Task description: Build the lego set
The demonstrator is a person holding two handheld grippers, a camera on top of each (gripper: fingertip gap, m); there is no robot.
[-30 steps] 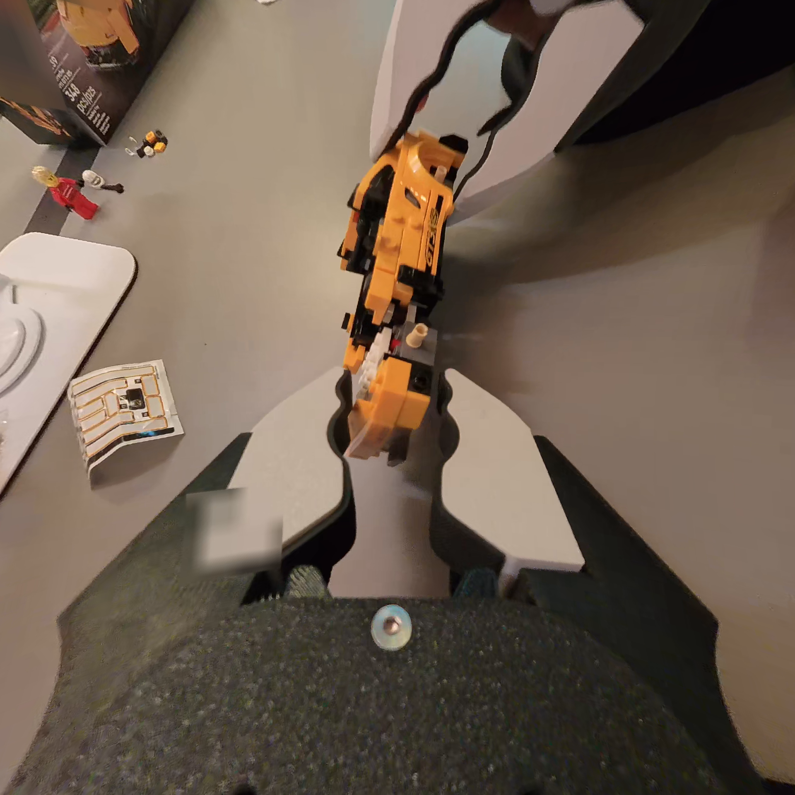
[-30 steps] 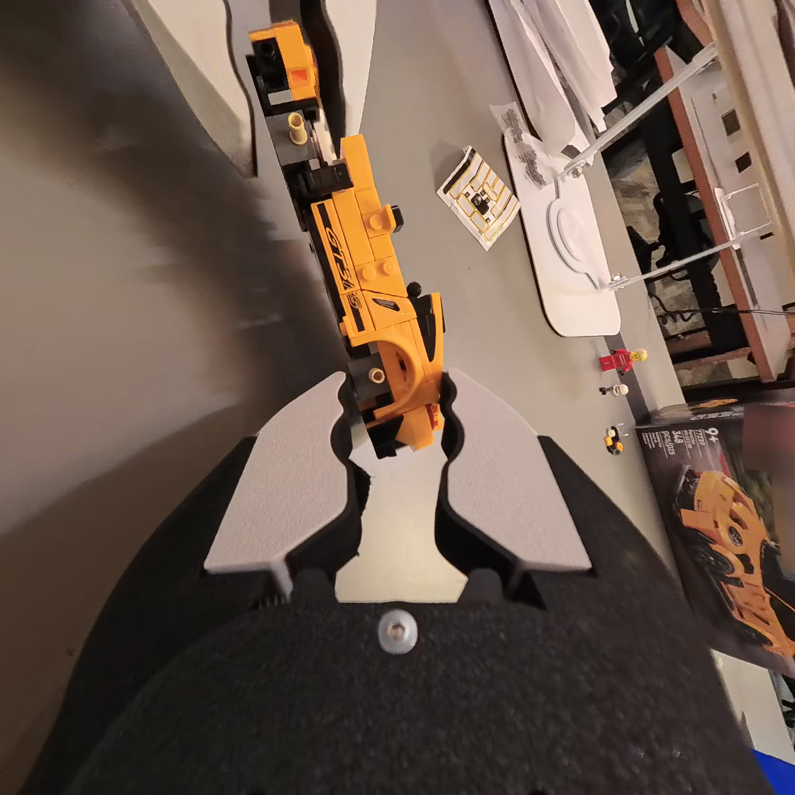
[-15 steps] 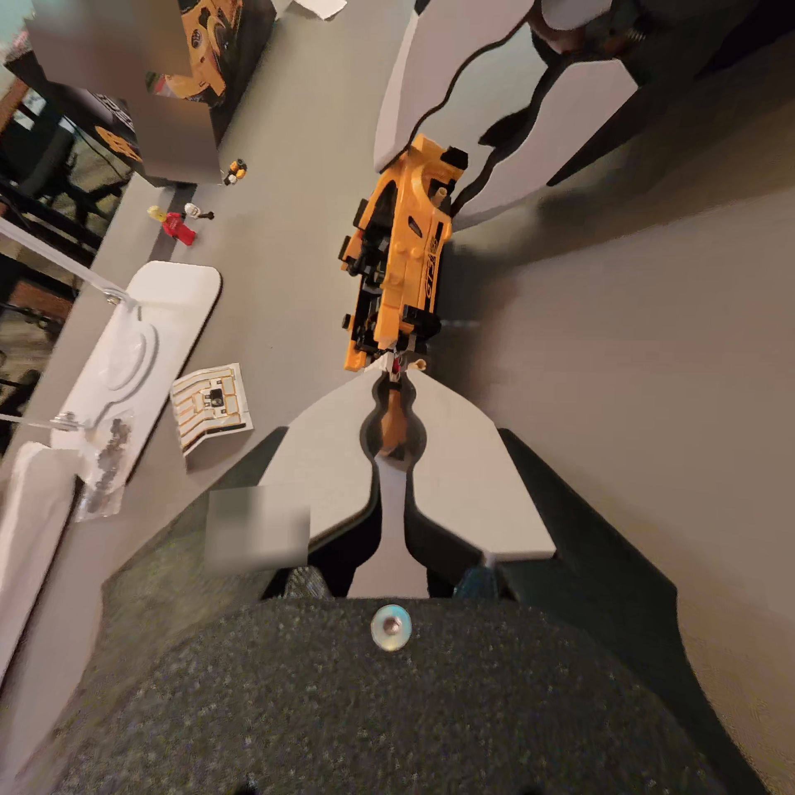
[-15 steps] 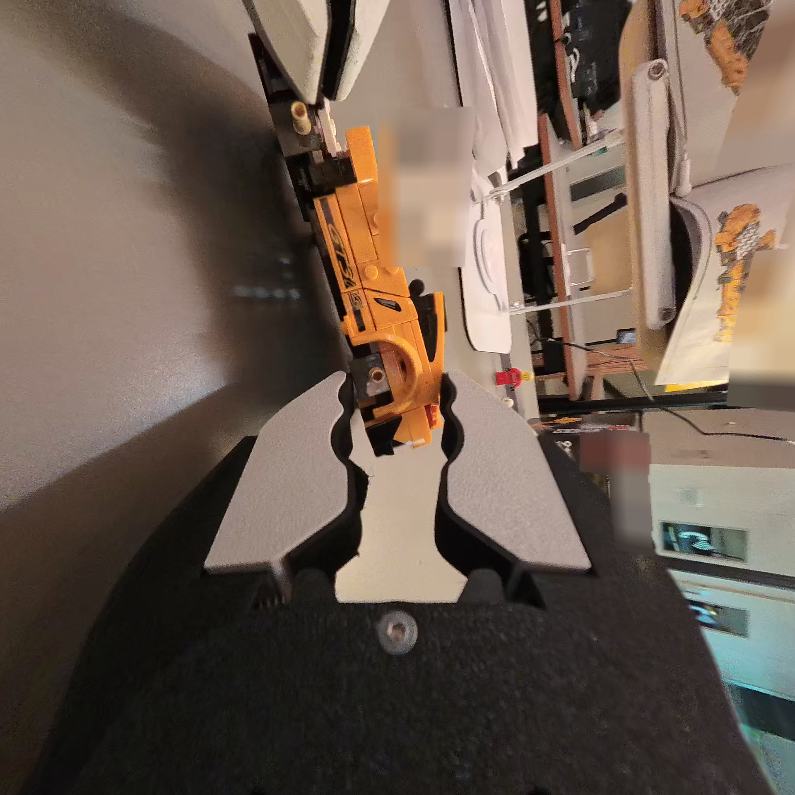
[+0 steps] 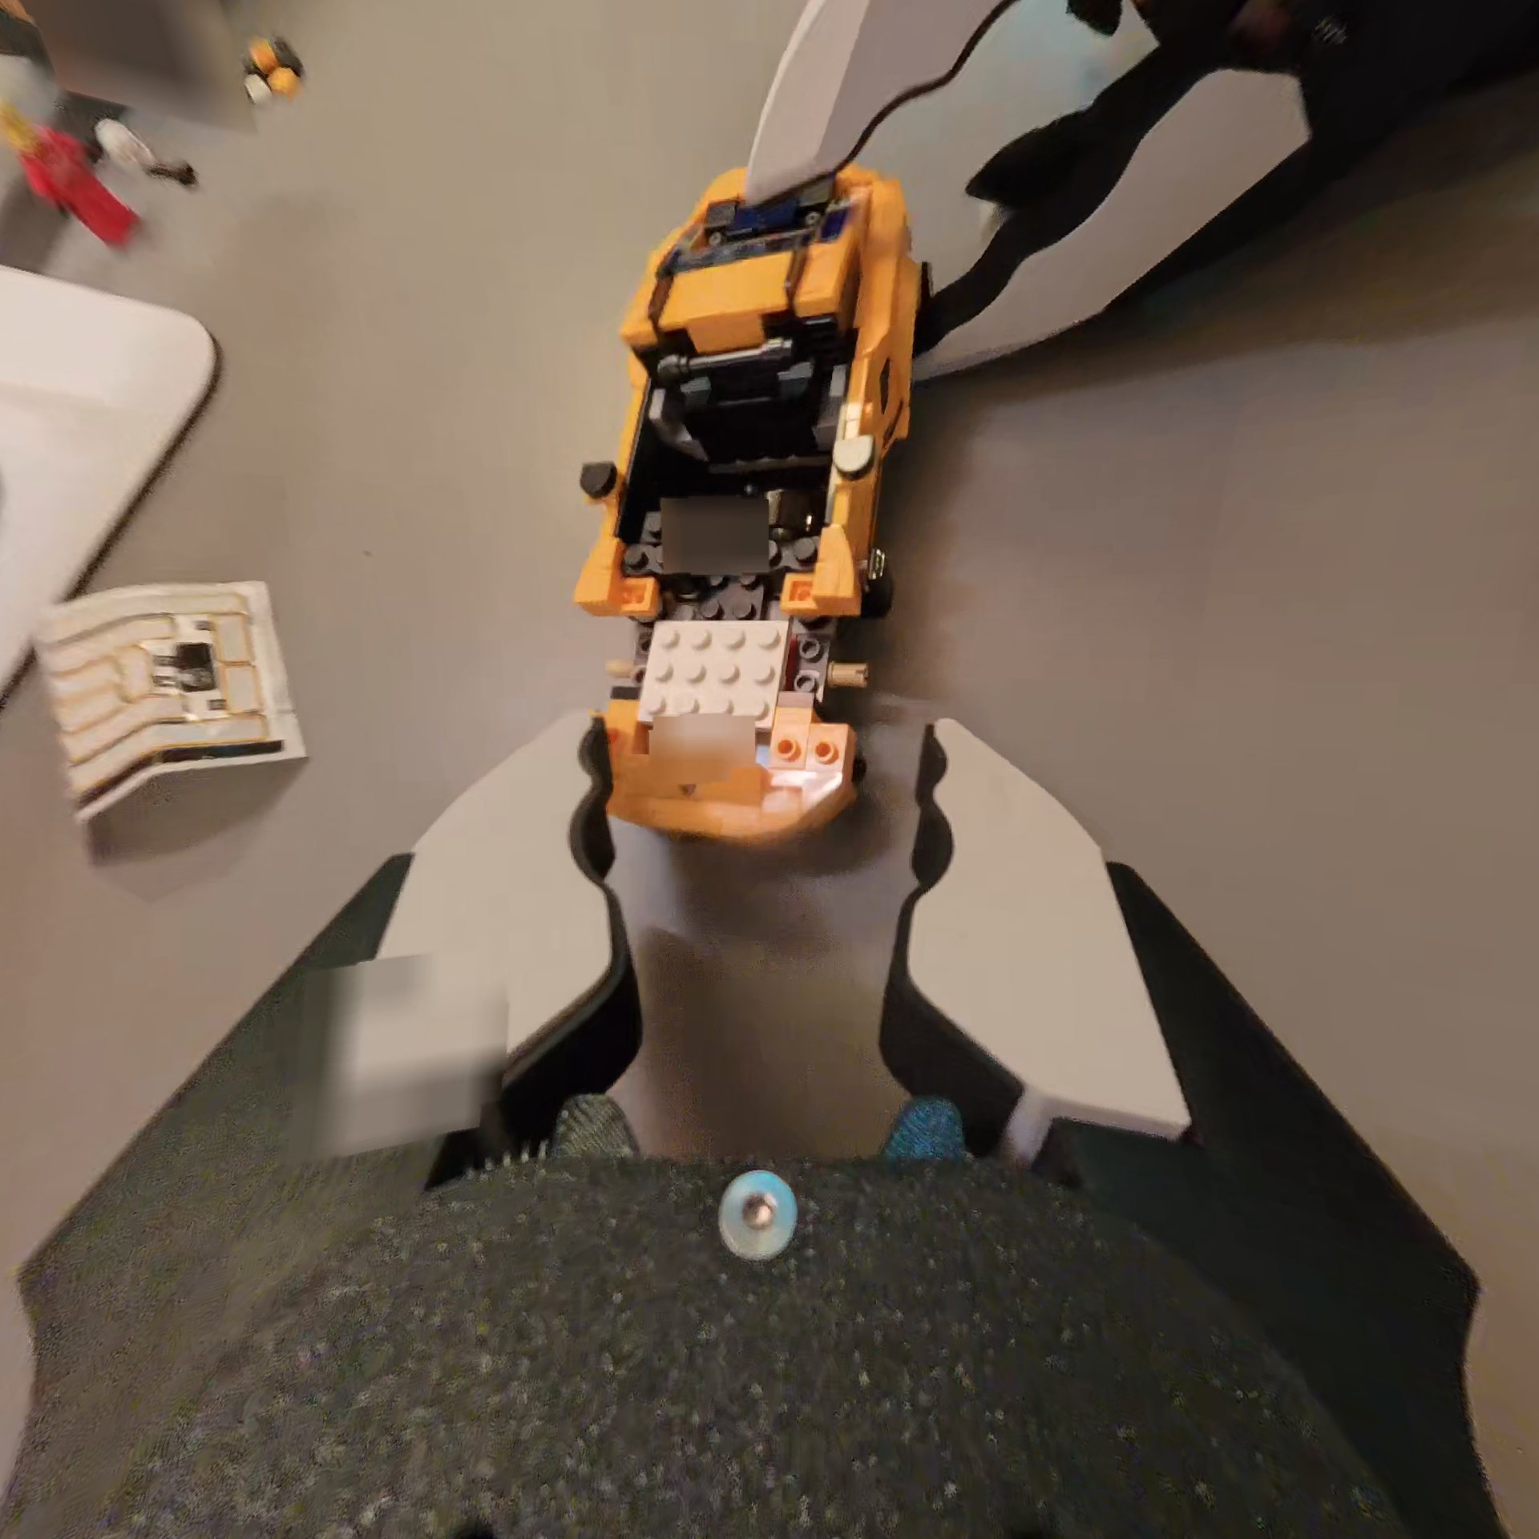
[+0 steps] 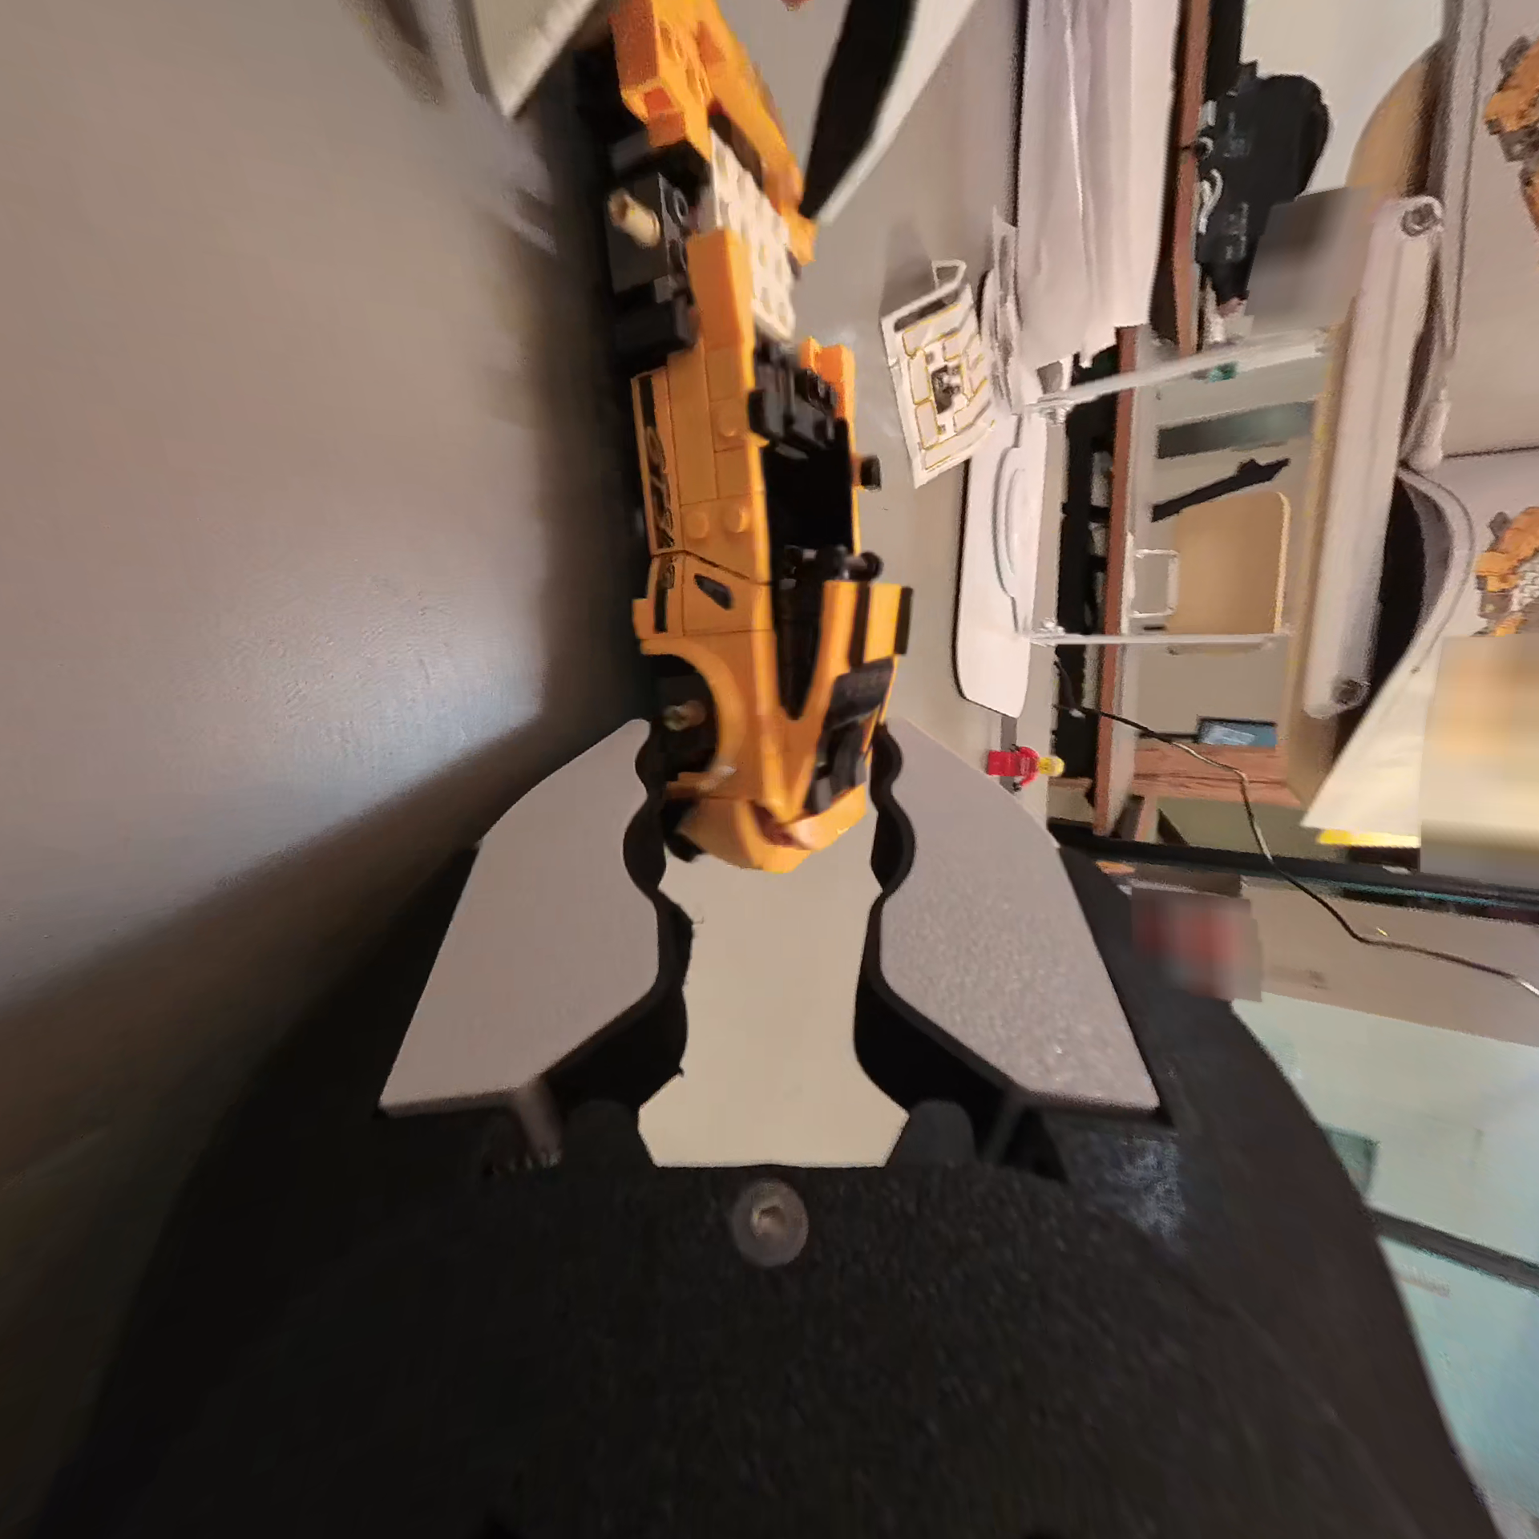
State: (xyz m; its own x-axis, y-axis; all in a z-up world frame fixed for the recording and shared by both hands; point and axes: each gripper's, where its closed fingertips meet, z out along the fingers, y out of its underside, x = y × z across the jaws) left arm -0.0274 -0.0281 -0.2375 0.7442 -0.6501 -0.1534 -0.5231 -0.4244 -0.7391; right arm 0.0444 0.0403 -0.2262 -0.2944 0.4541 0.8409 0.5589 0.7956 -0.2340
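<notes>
The orange and black lego car [image 5: 749, 500] is held in the air above the grey table [image 5: 1166, 666], its open top turned toward the left wrist camera. My left gripper [image 5: 758, 749] is open, and the car's near end with the white plate [image 5: 716, 666] lies between its spread fingertips; there is a clear gap on the right side. My right gripper [image 6: 766, 749] is shut on the car's [image 6: 749, 541] other end. Its fingers [image 5: 816, 100] show at the top of the left wrist view. The left gripper's fingers [image 6: 866, 100] show blurred at the top of the right wrist view.
A sticker sheet [image 5: 166, 691] and a white board [image 5: 83, 400] lie on the table to the left. A red minifigure [image 5: 67, 183] and small loose parts [image 5: 271, 71] lie beyond them. Paper bags [image 6: 1083, 166] and an open instruction booklet [image 6: 1499, 541] show in the right wrist view. About 11 centimeters separates my left fingertips from my right. The red minifigure [image 5: 67, 183] is about equally far from each gripper, around 30 centimeters. It turns up in the right wrist view [image 6: 1020, 763] as well.
My left gripper, shut on the car's end half a second ago, has opened wide. The car has rolled so its open top faces the left wrist camera. The right gripper kept its hold.
</notes>
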